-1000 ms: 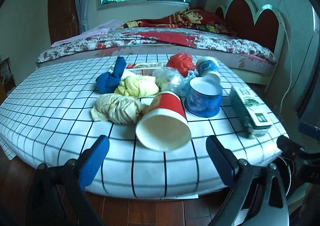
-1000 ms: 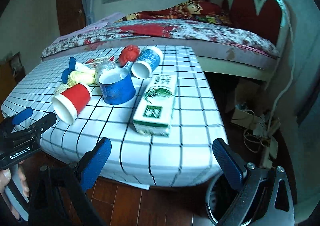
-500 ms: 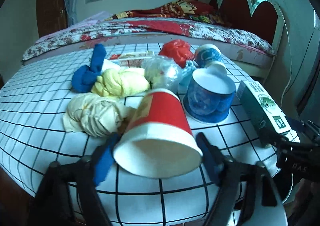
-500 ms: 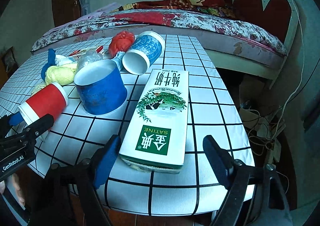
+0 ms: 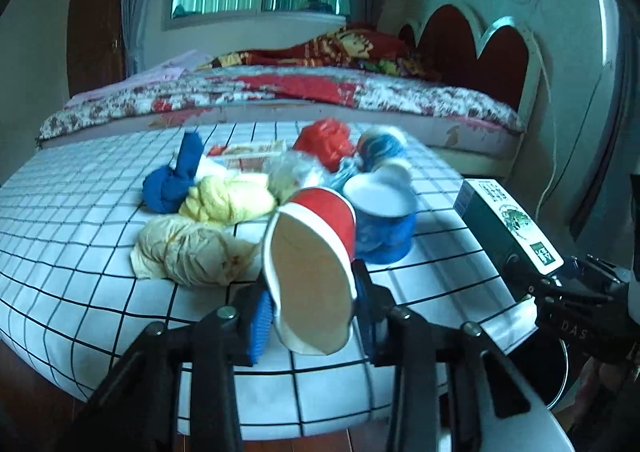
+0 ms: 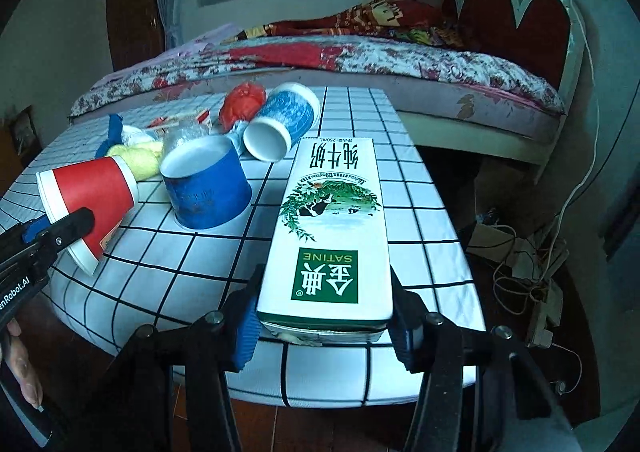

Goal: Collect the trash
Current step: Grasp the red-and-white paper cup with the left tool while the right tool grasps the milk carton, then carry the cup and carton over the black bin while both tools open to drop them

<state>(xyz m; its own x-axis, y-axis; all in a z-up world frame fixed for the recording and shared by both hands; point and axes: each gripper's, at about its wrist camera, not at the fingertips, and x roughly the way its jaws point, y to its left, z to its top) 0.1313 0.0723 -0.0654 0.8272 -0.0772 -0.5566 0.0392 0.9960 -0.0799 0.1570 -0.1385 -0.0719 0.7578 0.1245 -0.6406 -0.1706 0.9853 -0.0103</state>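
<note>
My left gripper (image 5: 310, 312) is shut on a red paper cup (image 5: 312, 268), squeezing its white rim into an oval; the cup also shows in the right wrist view (image 6: 88, 203). My right gripper (image 6: 324, 326) is shut on the near end of a white and green milk carton (image 6: 332, 228), which lies on the checked table; the carton also shows in the left wrist view (image 5: 508, 226). Other trash on the table: an upright blue cup (image 6: 204, 187), a tipped blue cup (image 6: 280, 121), a red bag (image 6: 242, 105), and yellow (image 5: 228, 199), cream (image 5: 188, 252) and blue (image 5: 176, 179) crumpled bags.
The checked table (image 6: 404, 187) stands beside a bed (image 6: 360, 55) with a red headboard. A dark round bin (image 5: 540, 372) sits on the floor at the table's right. Cables and a power strip (image 6: 536, 280) lie on the floor at right.
Both grippers moved in to the table and closed: the left one on the red cup, deforming its rim, the right one on the milk carton's near end.
</note>
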